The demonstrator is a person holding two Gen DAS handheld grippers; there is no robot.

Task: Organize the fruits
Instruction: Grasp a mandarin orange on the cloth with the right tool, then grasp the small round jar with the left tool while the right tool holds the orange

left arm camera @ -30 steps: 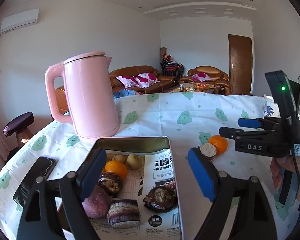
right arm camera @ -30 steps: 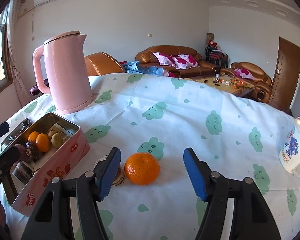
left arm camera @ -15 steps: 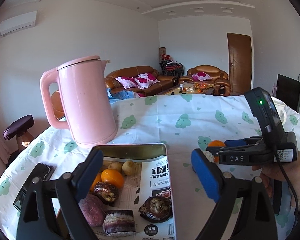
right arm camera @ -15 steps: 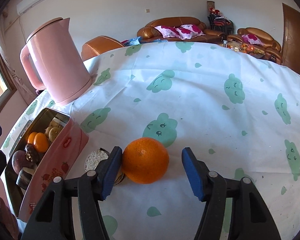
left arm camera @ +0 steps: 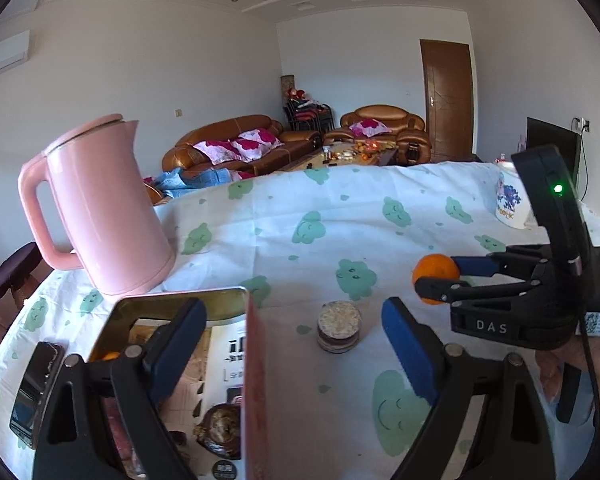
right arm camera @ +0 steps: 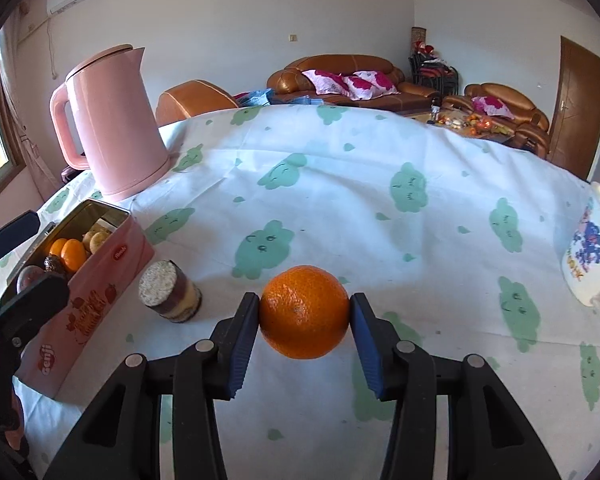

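Note:
An orange (right arm camera: 304, 312) sits between the blue pads of my right gripper (right arm camera: 305, 322). The jaws are closing, and both pads touch its sides. In the left wrist view the same orange (left arm camera: 435, 278) shows at the tips of the right gripper (left arm camera: 440, 280), just above the cloth. A pink tin box (right arm camera: 100, 280) to the left holds two oranges (right arm camera: 70, 252) and several darker fruits. My left gripper (left arm camera: 292, 332) is open with nothing in it, astride the tin's right wall (left arm camera: 256, 360). A round layered snack (right arm camera: 168, 290) stands between the tin and the orange.
A pink kettle (right arm camera: 112, 128) stands behind the tin at the back left. A white printed mug (right arm camera: 592, 256) is at the right edge of the table. A phone (left arm camera: 36, 384) lies left of the tin. The white cloth with green clouds covers the table.
My right gripper's jaws have narrowed onto the orange and now touch both sides. My left gripper has slid right, from over the tin's inside to its right wall.

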